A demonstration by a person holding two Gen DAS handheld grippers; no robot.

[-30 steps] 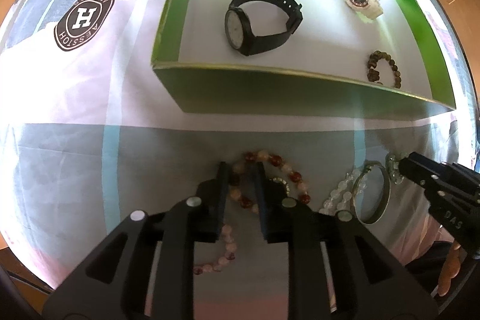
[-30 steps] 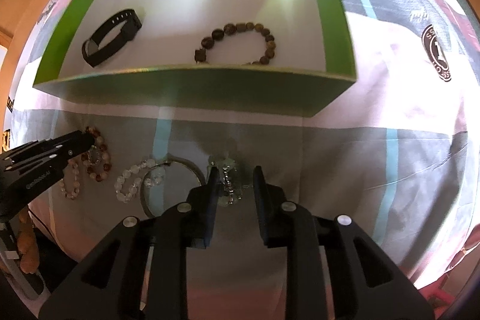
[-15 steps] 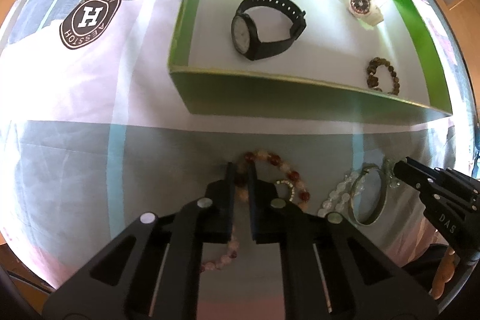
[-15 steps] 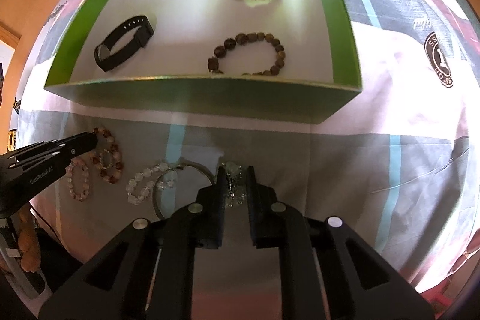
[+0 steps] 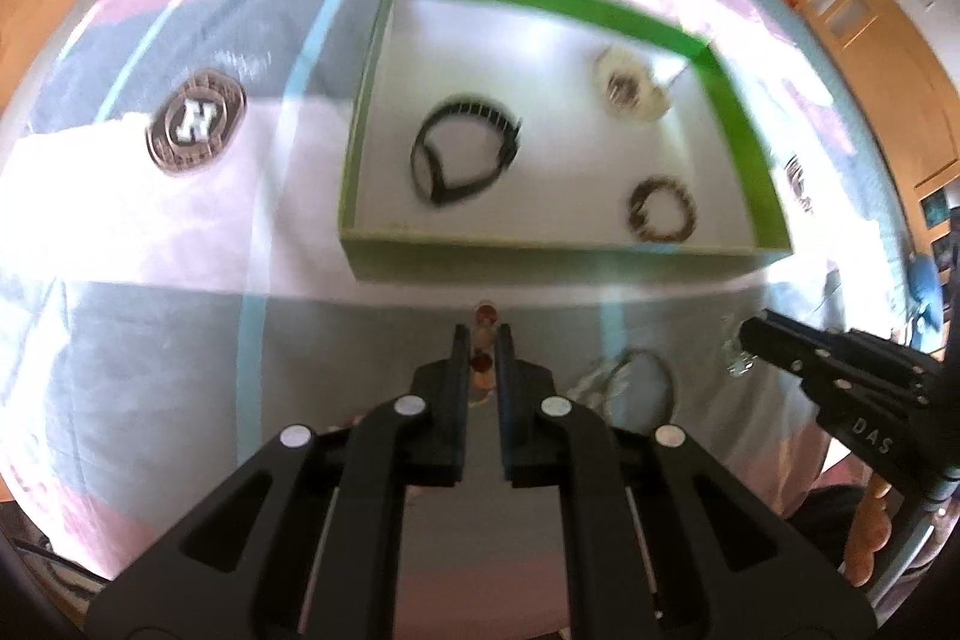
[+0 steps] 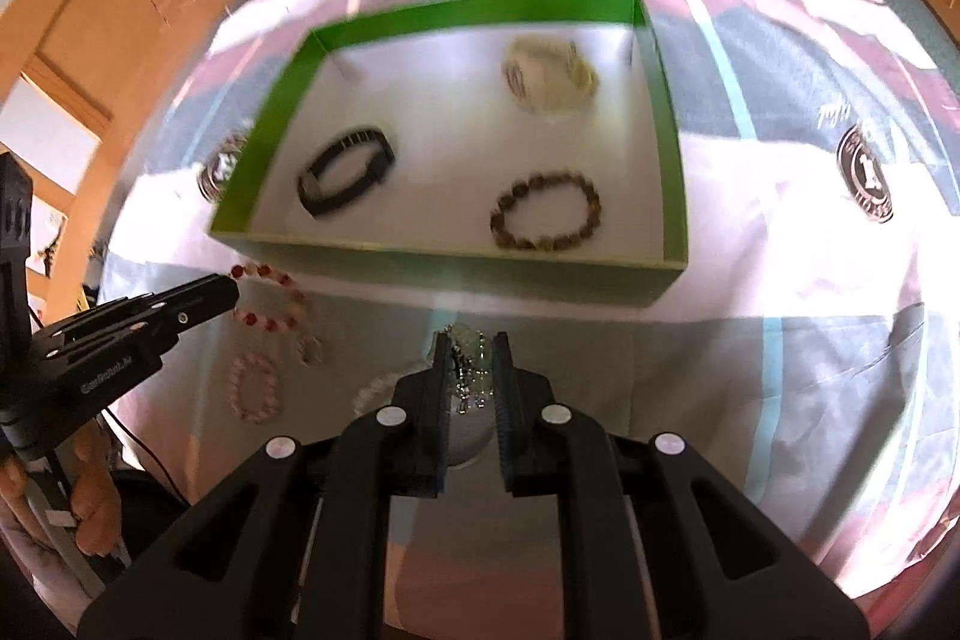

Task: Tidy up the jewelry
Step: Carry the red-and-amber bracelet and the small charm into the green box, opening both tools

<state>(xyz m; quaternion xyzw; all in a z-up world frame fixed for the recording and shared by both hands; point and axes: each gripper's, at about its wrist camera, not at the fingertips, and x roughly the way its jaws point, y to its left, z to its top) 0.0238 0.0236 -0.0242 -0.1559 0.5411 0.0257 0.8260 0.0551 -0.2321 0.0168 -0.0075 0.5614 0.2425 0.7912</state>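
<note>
Over patterned bedding — left gripper fingers pinch red bead bracelet; right gripper fingers clamp crystal bracelet.

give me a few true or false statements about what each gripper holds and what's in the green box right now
1. The left gripper is shut on a red and pink bead bracelet. True.
2. The green box holds four items. False: three, a black watch, a cream watch and a brown bead bracelet.
3. The right gripper is shut on a clear crystal bracelet. True.
4. The brown bead bracelet lies on the cloth outside the box. False: it is inside.
</note>
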